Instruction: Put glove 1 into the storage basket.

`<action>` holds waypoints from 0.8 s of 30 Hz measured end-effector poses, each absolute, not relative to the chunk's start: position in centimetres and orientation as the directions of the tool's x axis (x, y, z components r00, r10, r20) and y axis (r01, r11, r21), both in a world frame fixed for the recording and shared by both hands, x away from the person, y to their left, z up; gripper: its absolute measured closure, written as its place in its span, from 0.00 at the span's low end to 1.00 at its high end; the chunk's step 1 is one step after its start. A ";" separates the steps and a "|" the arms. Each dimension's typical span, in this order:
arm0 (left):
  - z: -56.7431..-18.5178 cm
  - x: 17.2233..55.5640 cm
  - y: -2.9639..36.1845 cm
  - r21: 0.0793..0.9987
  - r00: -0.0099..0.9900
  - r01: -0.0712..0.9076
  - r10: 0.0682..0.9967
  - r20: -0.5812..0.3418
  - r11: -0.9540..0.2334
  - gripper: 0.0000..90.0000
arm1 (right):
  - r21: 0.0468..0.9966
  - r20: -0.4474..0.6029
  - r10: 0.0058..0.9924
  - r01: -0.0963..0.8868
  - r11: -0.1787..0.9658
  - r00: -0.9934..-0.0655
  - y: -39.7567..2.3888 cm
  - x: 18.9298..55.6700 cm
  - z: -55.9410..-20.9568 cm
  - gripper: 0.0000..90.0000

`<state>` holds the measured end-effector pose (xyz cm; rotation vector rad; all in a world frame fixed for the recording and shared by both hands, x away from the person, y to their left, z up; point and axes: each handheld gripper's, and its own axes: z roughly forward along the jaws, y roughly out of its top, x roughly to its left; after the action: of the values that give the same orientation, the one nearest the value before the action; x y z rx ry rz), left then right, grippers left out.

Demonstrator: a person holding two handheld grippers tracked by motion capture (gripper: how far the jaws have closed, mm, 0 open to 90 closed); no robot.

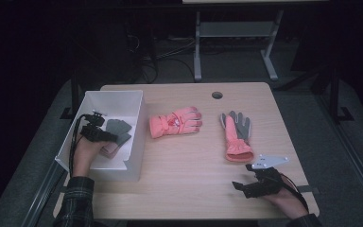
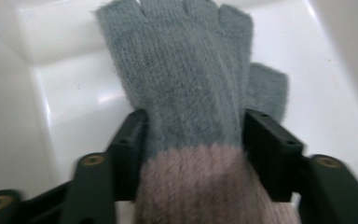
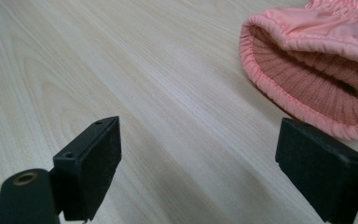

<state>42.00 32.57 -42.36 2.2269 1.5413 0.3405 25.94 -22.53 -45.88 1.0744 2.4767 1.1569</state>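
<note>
- While it sits low inside the white bin, the left gripper straddles the grey knit glove at its pink cuff; its jaws look released, though the pads seem to brush the wool.
- Mid-table lies a coral glove.
- Farther right lies a grey-palmed glove.
- Nearest the person, the right gripper rests with jaws wide apart, holding nothing.

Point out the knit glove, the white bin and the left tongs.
knit glove point(image 2: 186, 79), left gripper view, grey palm.
white bin point(image 1: 134, 142), high view, right wall.
left tongs point(image 2: 193, 154), left gripper view, midway between the tips.
</note>
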 end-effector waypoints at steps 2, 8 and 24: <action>-42.3 42.0 32.4 0.462 0.346 0.835 0.938 -0.018 -0.299 0.36 | 0.732 0.112 0.689 0.529 0.430 -0.716 -22.6 26.0 -45.9 0.16; -40.7 41.5 32.2 0.495 0.347 0.820 0.937 -0.032 -0.287 0.23 | 0.727 0.116 0.686 0.532 0.434 -0.718 -22.4 25.9 -45.9 0.16; -35.6 39.4 31.0 0.635 0.450 0.719 0.886 -0.115 -0.283 0.20 | 0.723 0.114 0.686 0.534 0.439 -0.719 -22.3 26.0 -45.9 0.16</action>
<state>39.45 31.00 -35.57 2.0791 1.3367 0.3454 26.01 -22.35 -45.93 1.0709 2.4929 1.1439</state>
